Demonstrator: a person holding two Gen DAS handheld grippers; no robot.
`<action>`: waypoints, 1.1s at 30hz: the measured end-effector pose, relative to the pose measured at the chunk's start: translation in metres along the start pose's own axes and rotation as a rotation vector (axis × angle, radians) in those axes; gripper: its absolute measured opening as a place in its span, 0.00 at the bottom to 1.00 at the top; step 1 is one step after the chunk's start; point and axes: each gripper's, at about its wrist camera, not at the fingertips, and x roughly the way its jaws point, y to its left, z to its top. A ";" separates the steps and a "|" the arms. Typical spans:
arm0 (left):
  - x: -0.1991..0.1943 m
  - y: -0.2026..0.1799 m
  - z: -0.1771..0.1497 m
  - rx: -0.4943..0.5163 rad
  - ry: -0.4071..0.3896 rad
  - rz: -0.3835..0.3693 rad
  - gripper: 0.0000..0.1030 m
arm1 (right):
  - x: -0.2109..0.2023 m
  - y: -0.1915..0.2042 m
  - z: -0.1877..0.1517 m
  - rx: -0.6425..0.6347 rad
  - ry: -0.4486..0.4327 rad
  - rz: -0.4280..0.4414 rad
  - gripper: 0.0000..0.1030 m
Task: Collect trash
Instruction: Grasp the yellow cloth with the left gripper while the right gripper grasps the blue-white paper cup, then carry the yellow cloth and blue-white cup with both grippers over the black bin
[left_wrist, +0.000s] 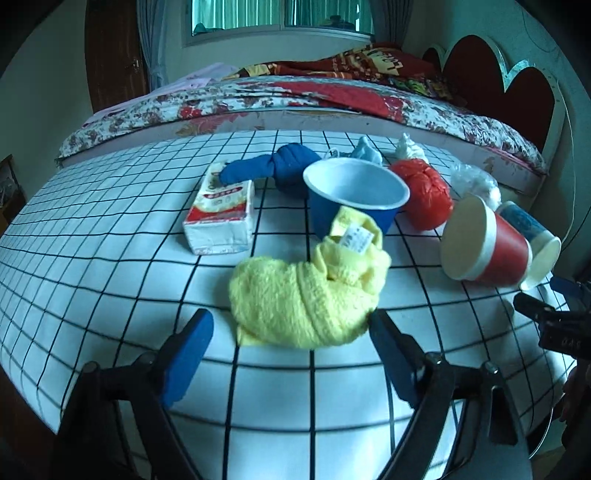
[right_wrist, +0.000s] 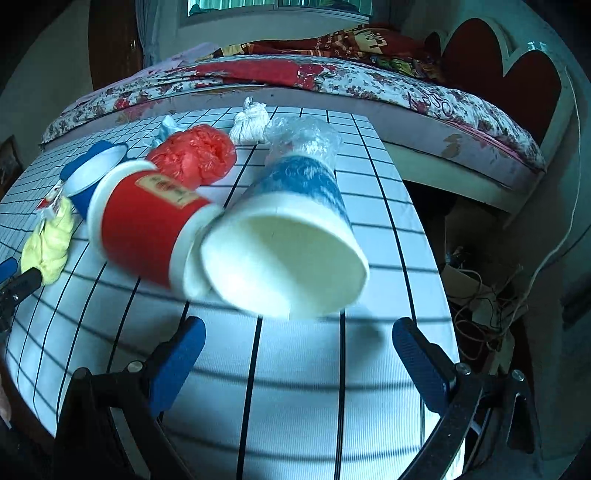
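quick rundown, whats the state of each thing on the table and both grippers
left gripper: open, yellow towel just ahead, not gripped
right gripper: open, empty
yellow towel: bunched up
blue bowl: upright, looks empty
red paper cup: on its side
blue-patterned cup: on its side, mouth toward right gripper
red plastic bag: crumpled
tissue pack: lying flat
blue cloth: knotted

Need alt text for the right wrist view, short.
Right gripper, jaws open and empty, points down at a blue-and-white paper cup lying on its side on a white grid-patterned table, mouth toward the camera. A red paper cup lies on its side just left of it, with a crumpled red plastic bag behind and a bed beyond the table.
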 end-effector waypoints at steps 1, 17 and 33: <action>0.003 -0.001 0.003 0.002 0.002 0.000 0.84 | 0.003 0.000 0.003 -0.004 0.003 -0.005 0.99; 0.015 -0.007 0.014 0.012 0.028 -0.069 0.59 | 0.006 -0.014 0.018 0.027 -0.039 0.029 0.77; -0.014 -0.008 0.001 0.026 -0.037 -0.105 0.45 | -0.016 -0.023 0.006 0.059 -0.102 0.111 0.39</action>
